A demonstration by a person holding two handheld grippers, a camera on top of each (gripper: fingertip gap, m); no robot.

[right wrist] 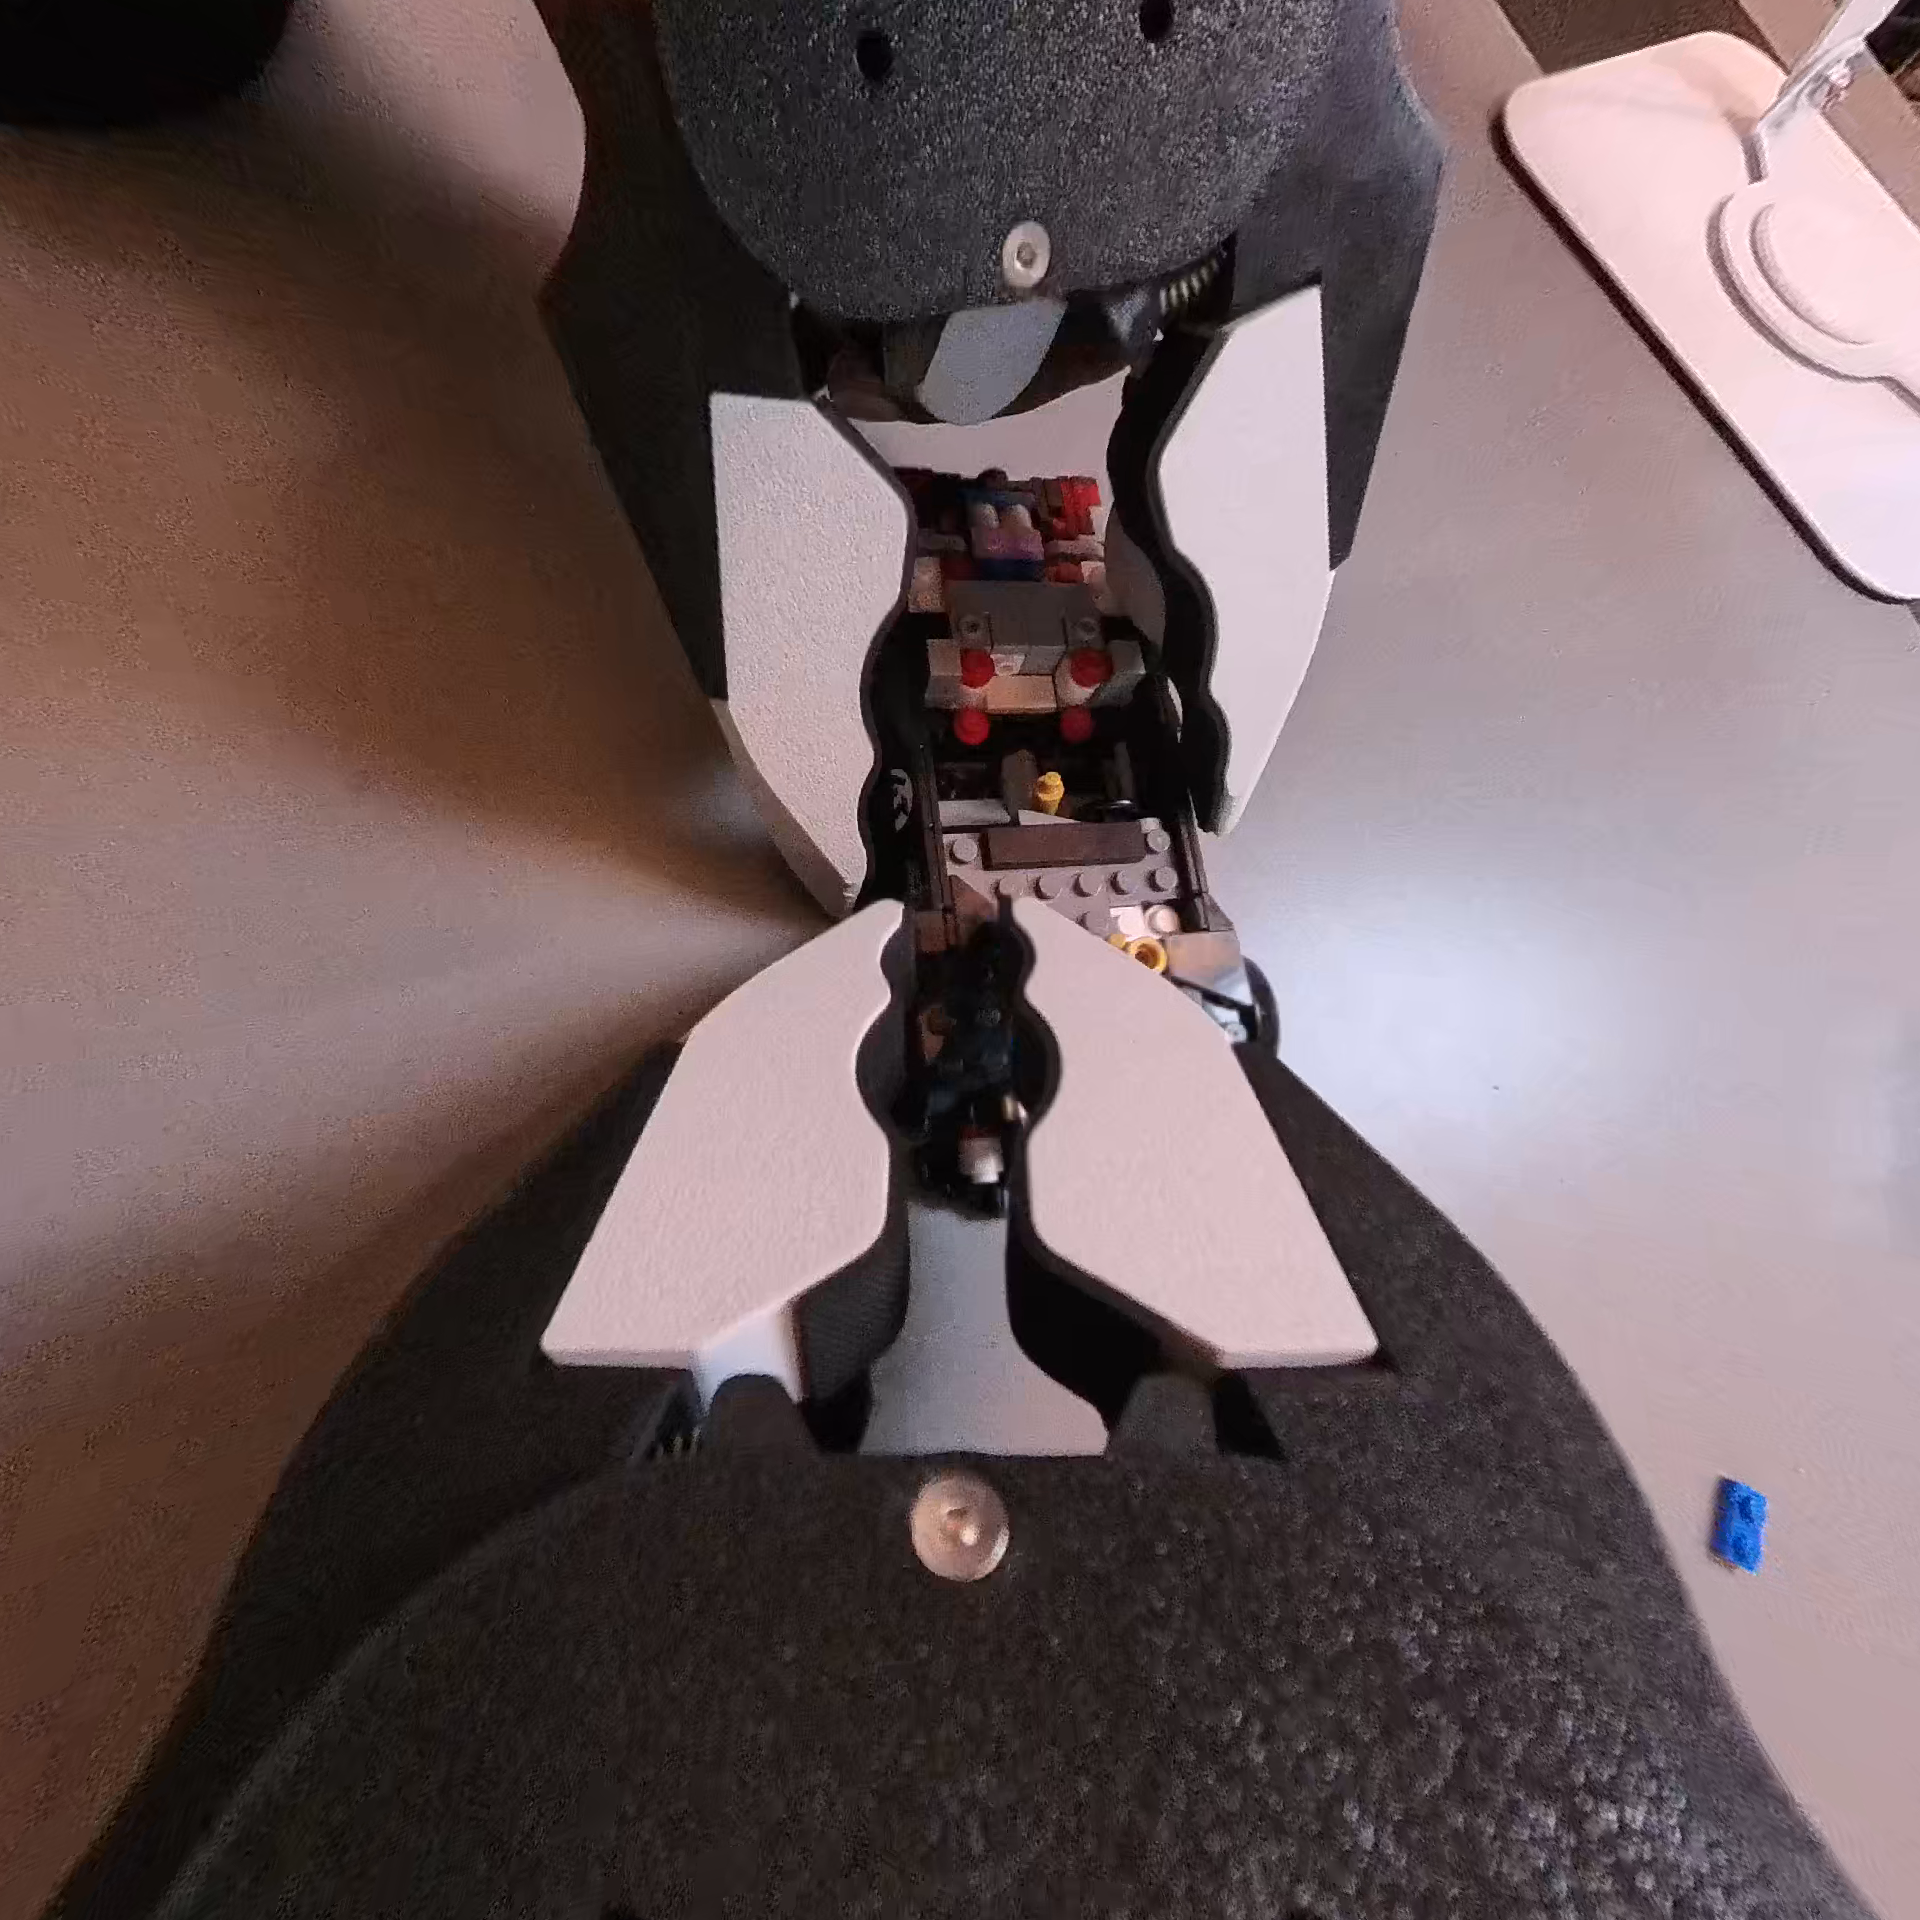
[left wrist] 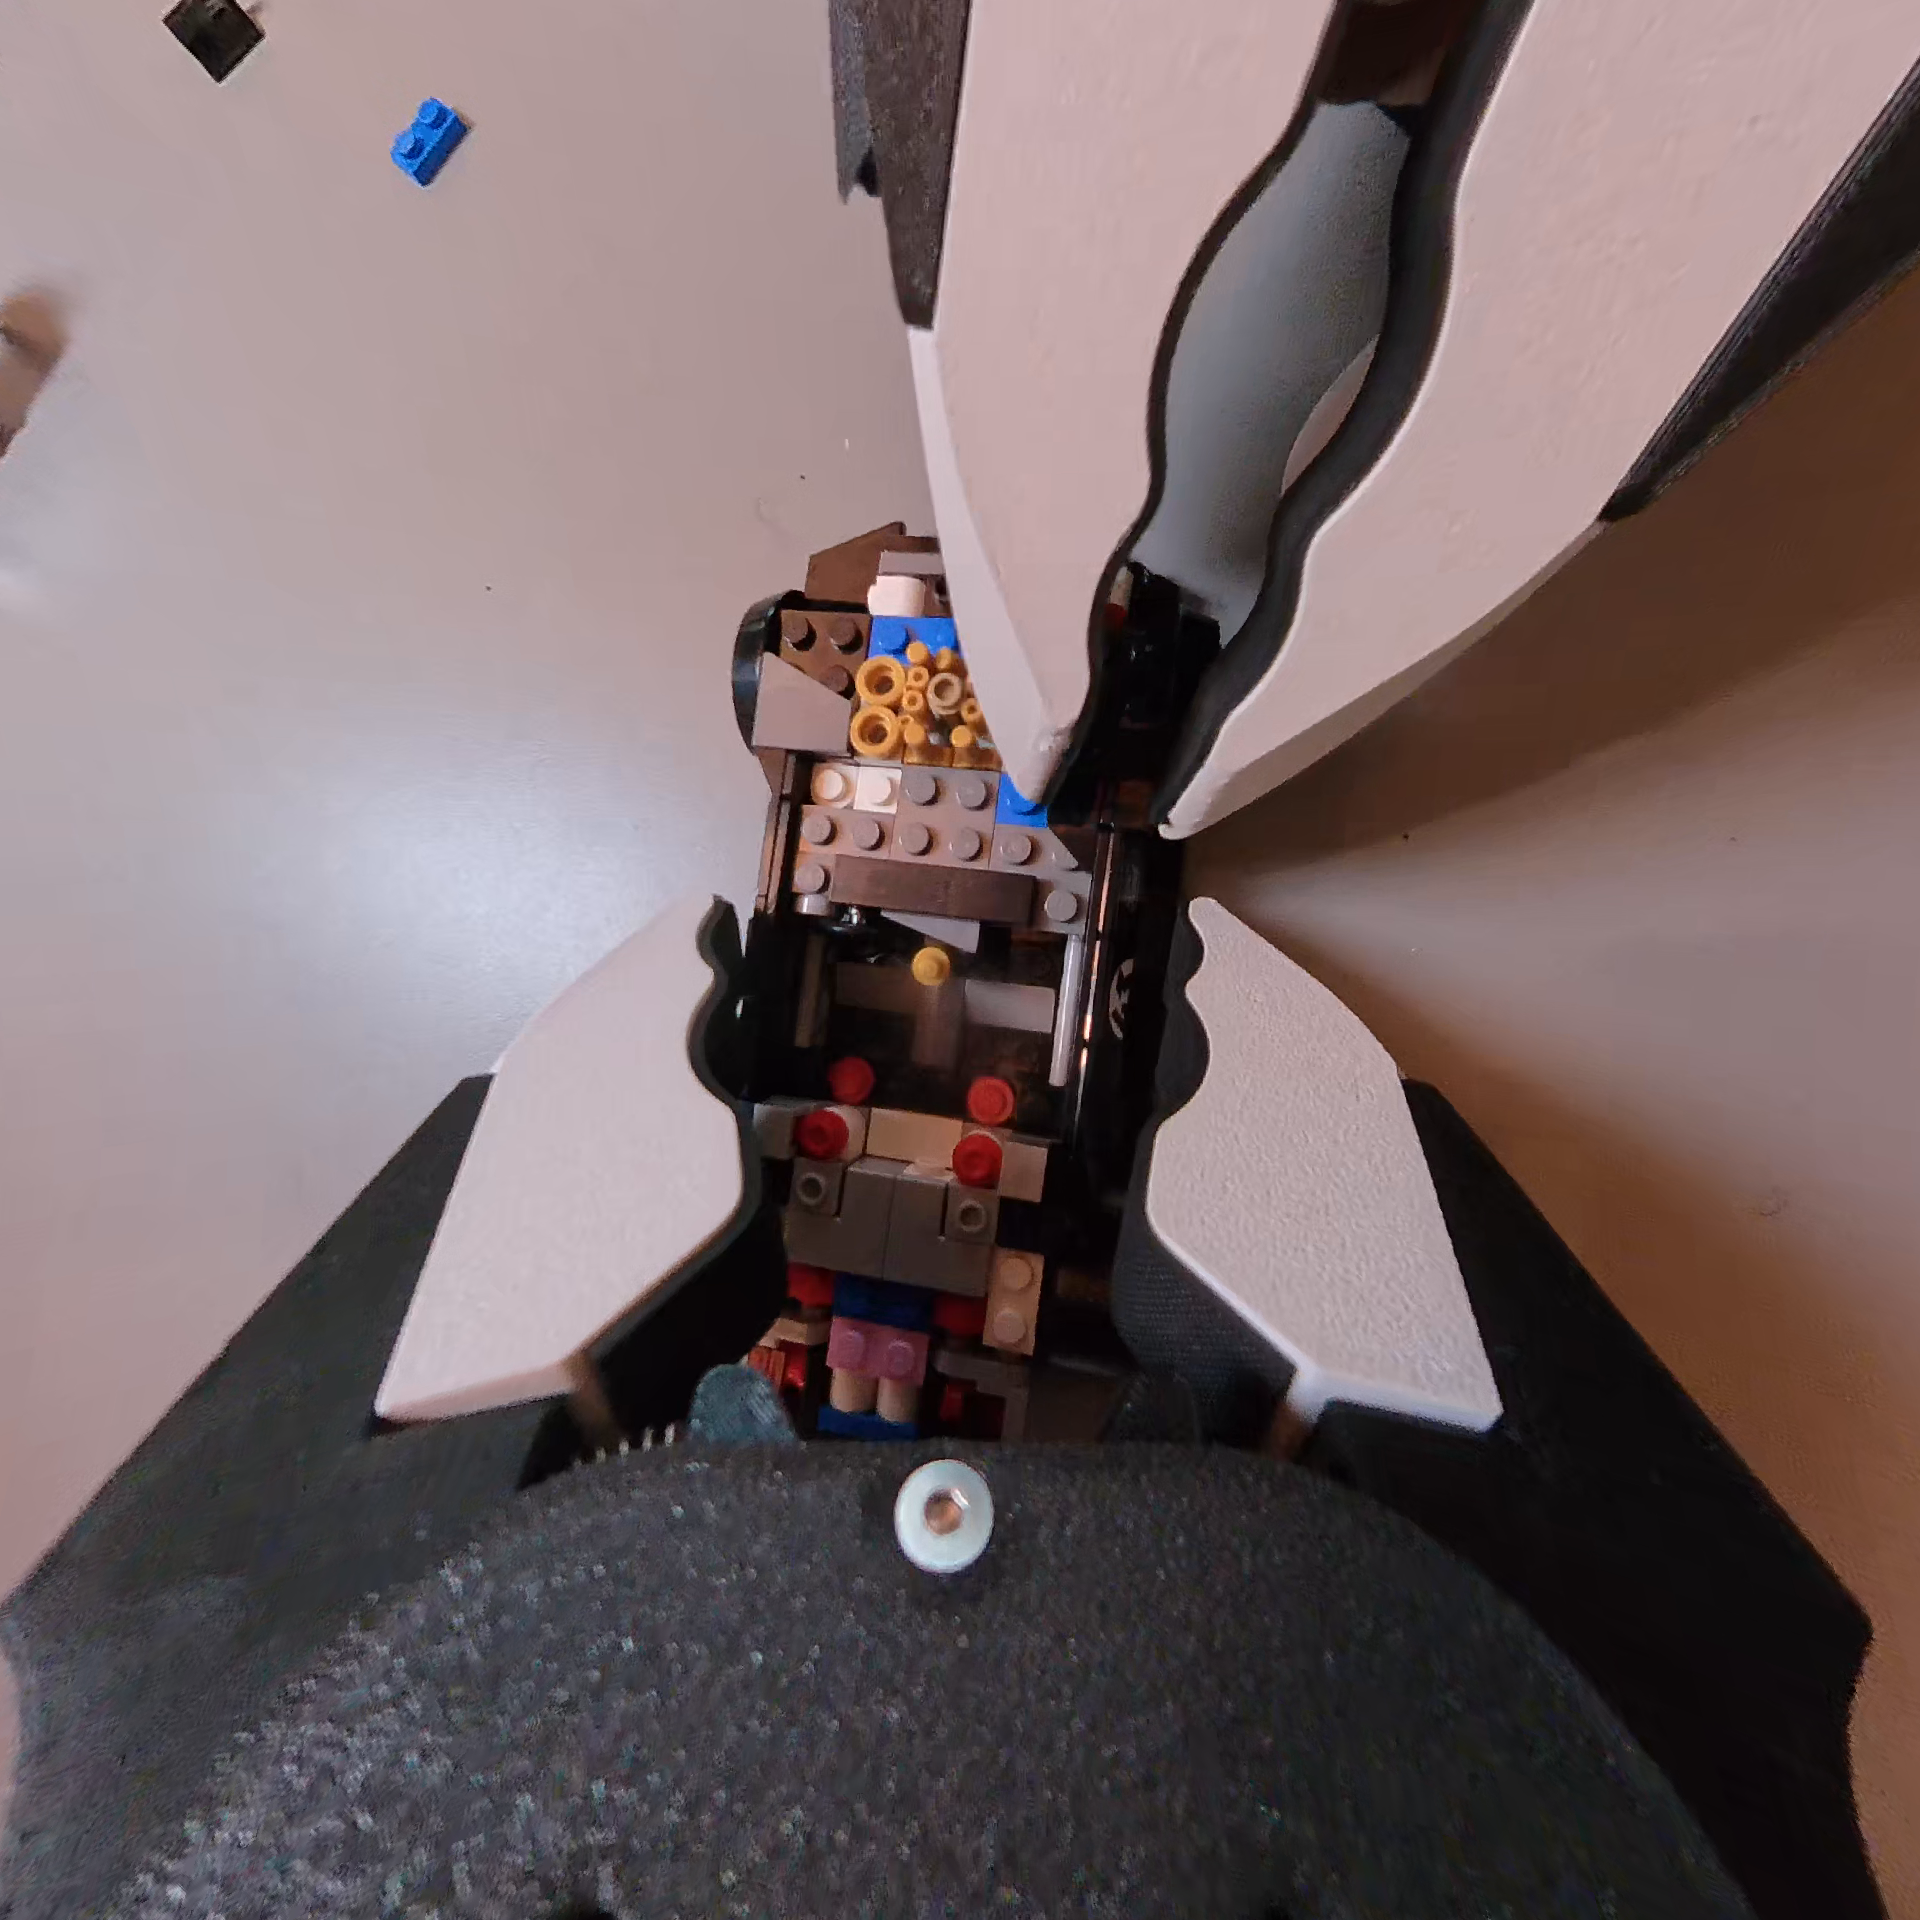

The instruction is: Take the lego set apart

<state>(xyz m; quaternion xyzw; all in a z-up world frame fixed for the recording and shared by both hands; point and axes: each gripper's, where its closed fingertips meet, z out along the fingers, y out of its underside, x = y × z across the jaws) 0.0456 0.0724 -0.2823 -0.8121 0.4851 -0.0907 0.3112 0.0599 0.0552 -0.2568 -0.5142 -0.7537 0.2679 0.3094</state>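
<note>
The lego set (left wrist: 914,831) is a small car with black sides, grey plates, red studs and a cluster of gold round pieces. My left gripper (left wrist: 951,914) is shut on it, one white finger on each side of its body. My right gripper (right wrist: 956,914) faces the left one and is shut on the black side wall at the car's front end (right wrist: 966,1039). In the left wrist view the right gripper (left wrist: 1107,790) comes in from above. In the right wrist view the left gripper (right wrist: 1034,852) holds the lego set (right wrist: 1049,862) from the far side.
A loose blue brick (left wrist: 429,140) lies on the pale table (left wrist: 364,675), and it also shows in the right wrist view (right wrist: 1740,1522). A small black piece (left wrist: 213,31) lies beyond it. A white board (right wrist: 1662,208) lies at the far right. My left and right fingertips are right by each other. From either gripper's tips it is about 20 cm to the loose blue brick (left wrist: 429,140). Seen from the right wrist view (right wrist: 1732,1524) as well.
</note>
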